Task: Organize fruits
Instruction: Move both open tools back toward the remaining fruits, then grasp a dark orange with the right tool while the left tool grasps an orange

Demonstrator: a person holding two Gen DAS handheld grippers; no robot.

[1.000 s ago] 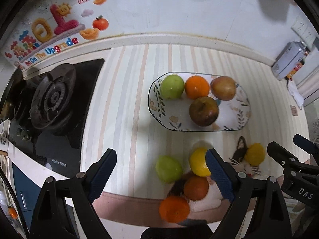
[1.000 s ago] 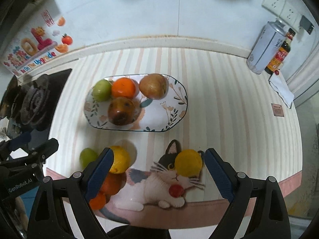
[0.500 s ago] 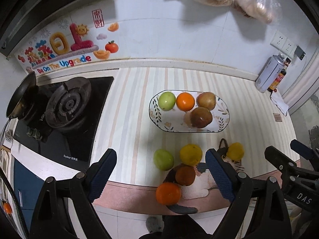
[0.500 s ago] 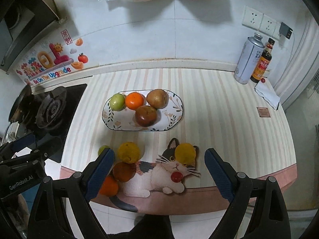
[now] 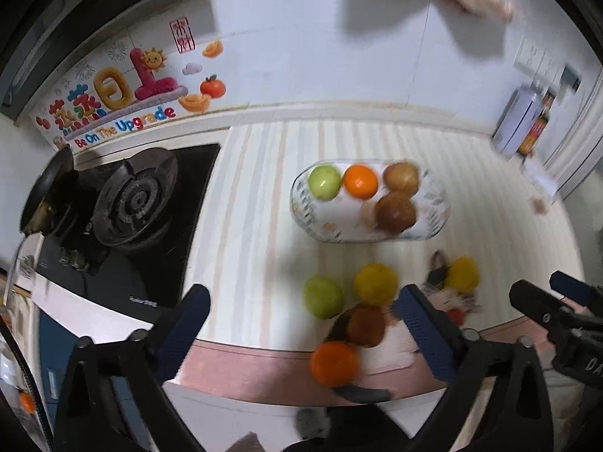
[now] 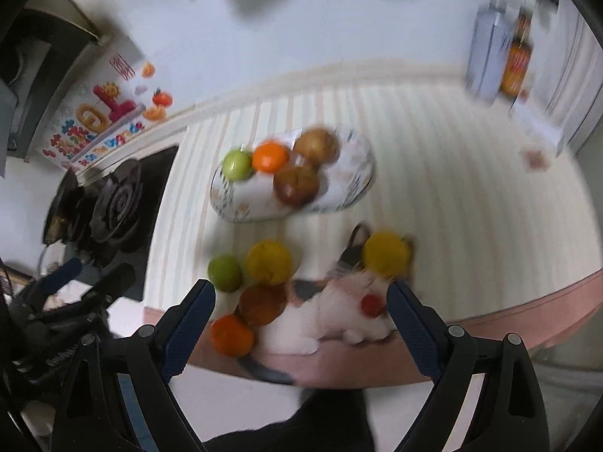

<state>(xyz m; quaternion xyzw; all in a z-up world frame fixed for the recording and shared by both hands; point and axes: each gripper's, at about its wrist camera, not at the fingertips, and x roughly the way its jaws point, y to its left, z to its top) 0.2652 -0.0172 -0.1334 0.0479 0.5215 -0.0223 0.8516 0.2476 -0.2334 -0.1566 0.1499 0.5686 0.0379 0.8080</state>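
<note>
both views are motion-blurred. my left gripper (image 5: 301, 320) has its jaws spread wide and holds nothing; it hangs above the front edge of the striped counter (image 5: 245, 226). my right gripper (image 6: 301, 312) is likewise spread wide and empty, above the same edge.

oval plate (image 5: 433, 222), mid-counter, contains four fruits: a green apple (image 5: 324, 181), an orange (image 5: 360, 181) and a brown pear (image 5: 401, 178) in a row along the far side, with a dark brown fruit (image 5: 395, 213) just in front of the pear.

loose fruits, between plate and counter edge:
- green fruit (image 5: 323, 297), on bare counter.
- yellow fruit (image 5: 375, 283), just beside the green one.
- brown fruit (image 5: 365, 326), in front of those two, on the cat-print mat (image 6: 339, 312).
- second orange (image 5: 334, 364), nearest the edge.
- second yellow fruit (image 6: 385, 253), set apart to the right, on the cat's head.

gas burner (image 5: 133, 201) sits to the left of the counter; a spray can (image 6: 486, 56) and bottle (image 6: 518, 62) stand at the far right corner.
</note>
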